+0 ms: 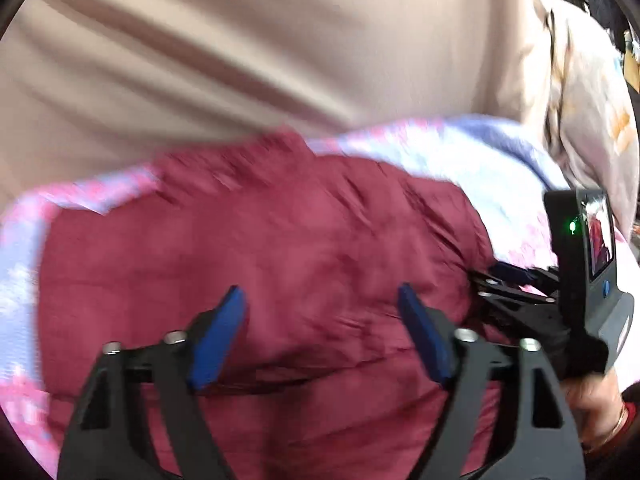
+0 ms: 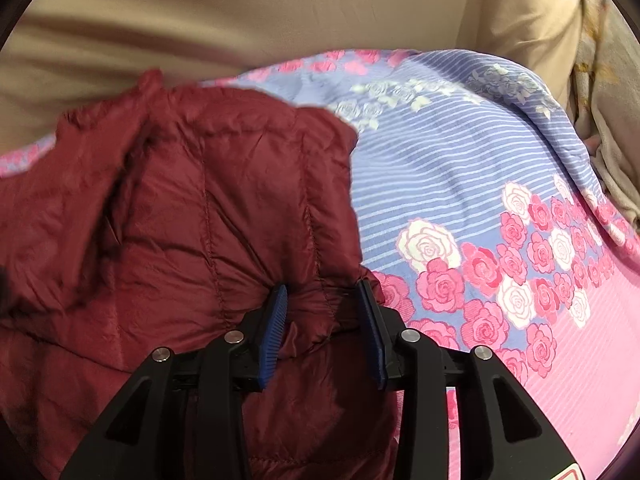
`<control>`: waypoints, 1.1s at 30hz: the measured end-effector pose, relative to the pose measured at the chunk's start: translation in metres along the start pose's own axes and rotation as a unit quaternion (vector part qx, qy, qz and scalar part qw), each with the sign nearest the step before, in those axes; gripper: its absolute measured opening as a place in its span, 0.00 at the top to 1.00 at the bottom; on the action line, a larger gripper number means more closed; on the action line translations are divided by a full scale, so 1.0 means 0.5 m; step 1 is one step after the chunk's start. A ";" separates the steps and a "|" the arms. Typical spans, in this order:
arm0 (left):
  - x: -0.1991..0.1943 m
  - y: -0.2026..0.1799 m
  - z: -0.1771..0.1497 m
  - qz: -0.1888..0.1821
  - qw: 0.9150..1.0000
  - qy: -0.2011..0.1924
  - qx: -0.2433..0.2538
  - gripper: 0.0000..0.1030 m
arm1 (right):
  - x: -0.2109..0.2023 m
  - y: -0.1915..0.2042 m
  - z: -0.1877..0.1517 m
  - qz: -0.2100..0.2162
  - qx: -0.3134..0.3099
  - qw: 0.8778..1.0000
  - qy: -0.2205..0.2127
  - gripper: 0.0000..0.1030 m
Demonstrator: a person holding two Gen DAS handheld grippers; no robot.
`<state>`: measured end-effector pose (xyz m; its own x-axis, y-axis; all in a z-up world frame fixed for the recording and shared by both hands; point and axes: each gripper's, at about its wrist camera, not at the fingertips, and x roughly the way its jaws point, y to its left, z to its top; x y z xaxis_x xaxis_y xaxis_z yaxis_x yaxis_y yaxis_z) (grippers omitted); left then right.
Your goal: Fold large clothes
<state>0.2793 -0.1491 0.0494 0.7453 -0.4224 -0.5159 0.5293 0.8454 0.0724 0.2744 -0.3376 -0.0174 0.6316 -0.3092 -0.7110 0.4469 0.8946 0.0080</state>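
A maroon quilted puffer jacket (image 1: 280, 248) lies bunched on a floral bedsheet (image 1: 460, 152); it also fills the left half of the right wrist view (image 2: 180, 216). My left gripper (image 1: 322, 296) is open above the jacket's middle, nothing between its blue pads. My right gripper (image 2: 324, 292) has its jaws partly closed around a fold of the jacket's edge, the fabric bulging between the pads. The right gripper also shows at the right edge of the left wrist view (image 1: 516, 280), at the jacket's right side.
The bedsheet (image 2: 480, 184) is blue-striped with pink and white roses and spreads to the right of the jacket. A beige fabric backdrop (image 1: 240, 48) rises behind the bed. A cream patterned cloth (image 1: 580, 100) hangs at the far right.
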 end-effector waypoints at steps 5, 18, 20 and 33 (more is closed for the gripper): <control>-0.073 0.156 -0.018 0.045 0.998 0.007 -0.049 0.14 | -0.094 -0.017 0.018 0.053 0.022 0.997 -0.056 0.40; 0.001 0.442 -0.173 0.073 0.957 0.122 -0.255 0.25 | 0.000 0.105 0.054 0.196 0.018 0.976 0.089 0.91; 0.006 0.440 -0.167 0.088 0.958 0.122 -0.243 0.27 | -0.022 0.115 0.073 0.194 0.015 0.979 0.067 0.95; 0.055 0.391 -0.164 0.140 0.963 0.140 -0.180 0.29 | 0.056 0.082 0.090 0.089 -0.022 0.996 0.020 0.95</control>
<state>0.3702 0.0314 -0.0206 0.6739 -0.0985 -0.7322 0.1097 0.9934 -0.0327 0.3387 -0.3242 -0.0051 0.6725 -0.1318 -0.7283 0.3014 0.9475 0.1069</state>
